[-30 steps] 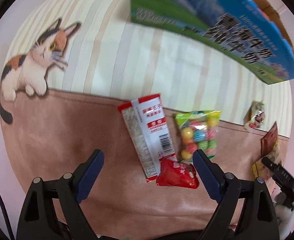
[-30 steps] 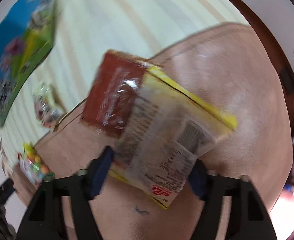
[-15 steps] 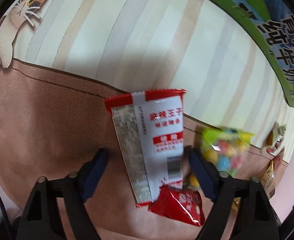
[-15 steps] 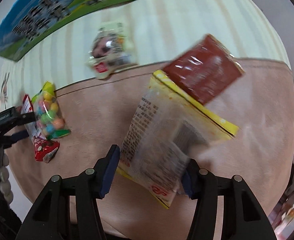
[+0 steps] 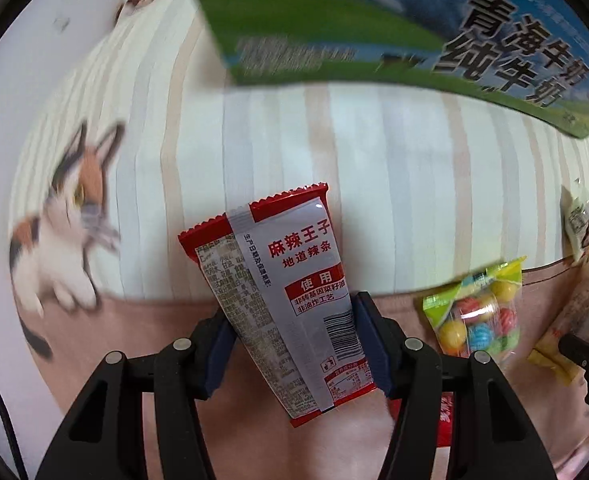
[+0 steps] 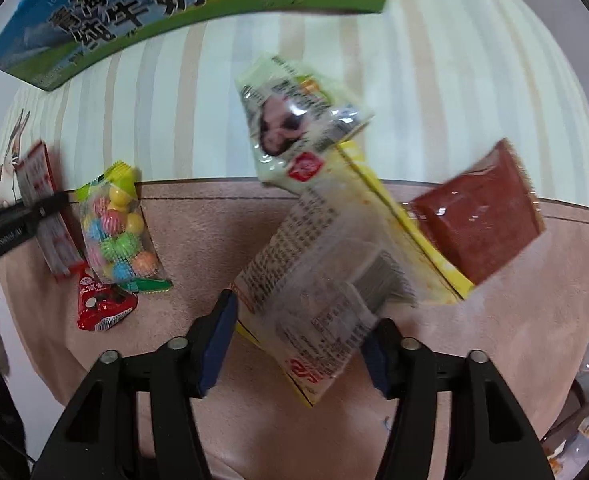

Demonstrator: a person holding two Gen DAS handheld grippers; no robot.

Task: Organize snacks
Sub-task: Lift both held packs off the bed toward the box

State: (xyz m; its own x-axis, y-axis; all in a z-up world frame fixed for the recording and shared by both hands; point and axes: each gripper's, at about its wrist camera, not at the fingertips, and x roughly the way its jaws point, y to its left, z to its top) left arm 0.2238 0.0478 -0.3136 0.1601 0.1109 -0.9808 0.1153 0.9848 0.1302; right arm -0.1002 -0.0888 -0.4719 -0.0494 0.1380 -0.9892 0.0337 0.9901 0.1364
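Red-and-white snack packet (image 5: 290, 312) pinched by closing left gripper (image 5: 294, 340); right gripper (image 6: 298, 340), jaws widening, straddles yellow packet (image 6: 334, 280); only its view shows one small red pouch (image 6: 102, 304).

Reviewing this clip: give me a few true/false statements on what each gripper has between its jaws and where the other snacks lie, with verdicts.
1. The left gripper has its pads against the red-and-white spicy strip packet. True; its jaws have just been closing on it.
2. The bag of coloured candy balls sits between the right gripper's jaws. False: it lies on the pink mat, off to the side.
3. The yellow-edged clear packet lies between the jaws of the right gripper. True; the jaws have just been opening.
4. The small red triangular packet rests on the milk carton box. False: it lies on the mat beside the candy bag.
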